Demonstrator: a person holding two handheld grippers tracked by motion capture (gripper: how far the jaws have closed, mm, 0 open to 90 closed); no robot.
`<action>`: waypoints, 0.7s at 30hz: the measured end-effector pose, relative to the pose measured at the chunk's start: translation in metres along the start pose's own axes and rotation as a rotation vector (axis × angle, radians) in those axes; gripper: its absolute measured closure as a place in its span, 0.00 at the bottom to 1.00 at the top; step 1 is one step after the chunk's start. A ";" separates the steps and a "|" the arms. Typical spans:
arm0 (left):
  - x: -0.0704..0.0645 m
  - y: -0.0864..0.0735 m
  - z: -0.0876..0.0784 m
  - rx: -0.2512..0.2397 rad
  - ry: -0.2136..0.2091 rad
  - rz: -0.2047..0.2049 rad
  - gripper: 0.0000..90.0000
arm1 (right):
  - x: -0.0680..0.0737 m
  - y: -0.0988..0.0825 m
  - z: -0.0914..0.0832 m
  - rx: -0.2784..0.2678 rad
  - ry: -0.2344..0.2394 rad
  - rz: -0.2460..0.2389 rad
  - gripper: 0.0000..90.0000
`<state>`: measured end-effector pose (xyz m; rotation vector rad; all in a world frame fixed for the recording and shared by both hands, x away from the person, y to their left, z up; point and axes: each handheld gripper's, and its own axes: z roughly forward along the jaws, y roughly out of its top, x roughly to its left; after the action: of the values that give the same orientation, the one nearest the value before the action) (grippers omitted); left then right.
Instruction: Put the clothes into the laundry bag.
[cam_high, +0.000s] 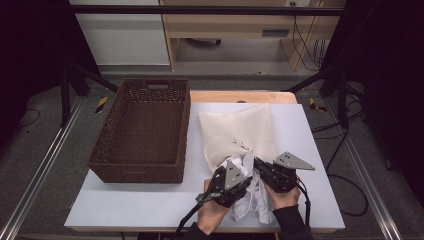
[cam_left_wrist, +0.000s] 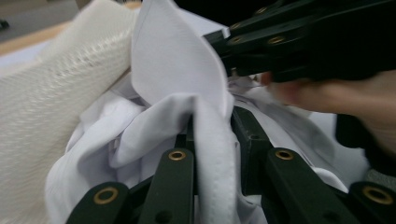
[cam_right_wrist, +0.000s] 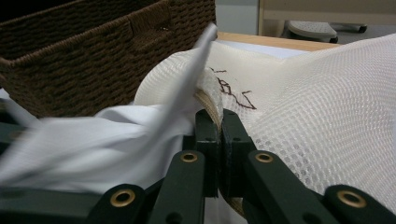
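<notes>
White shirt (cam_high: 252, 192) lies bunched at the surface's (cam_high: 150, 205) near edge, half in the mesh bag (cam_high: 240, 131). Left tongs (cam_left_wrist: 212, 154) pinch a shirt fold; right tongs (cam_right_wrist: 218, 135), pressed together, pinch what looks like the bag's rim. Both are light, limp and likely slippery; grip at hems.

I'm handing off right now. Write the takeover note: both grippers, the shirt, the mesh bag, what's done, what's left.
Left gripper: shut on a fold of the white shirt.
Right gripper: shut on the hem of the mesh laundry bag.
Bag lies on the table, beside the wicker basket.
Done: both grips taken.
Left: the shirt looks mostly outside the bag mouth; feed it in.
</notes>
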<state>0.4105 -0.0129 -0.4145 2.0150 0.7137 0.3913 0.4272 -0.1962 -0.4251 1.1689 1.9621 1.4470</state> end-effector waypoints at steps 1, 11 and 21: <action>0.002 0.000 0.009 0.028 0.010 0.005 0.86 | 0.000 0.000 0.000 -0.006 0.002 0.009 0.98; 0.026 -0.004 0.050 0.104 -0.023 -0.015 0.81 | -0.002 0.001 -0.002 -0.014 0.000 0.007 0.98; 0.009 -0.019 -0.022 0.006 0.003 -0.041 0.22 | -0.005 -0.001 -0.002 -0.005 -0.011 -0.005 0.98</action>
<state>0.3999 0.0148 -0.4194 2.0024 0.7576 0.3685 0.4281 -0.2015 -0.4260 1.1671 1.9509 1.4392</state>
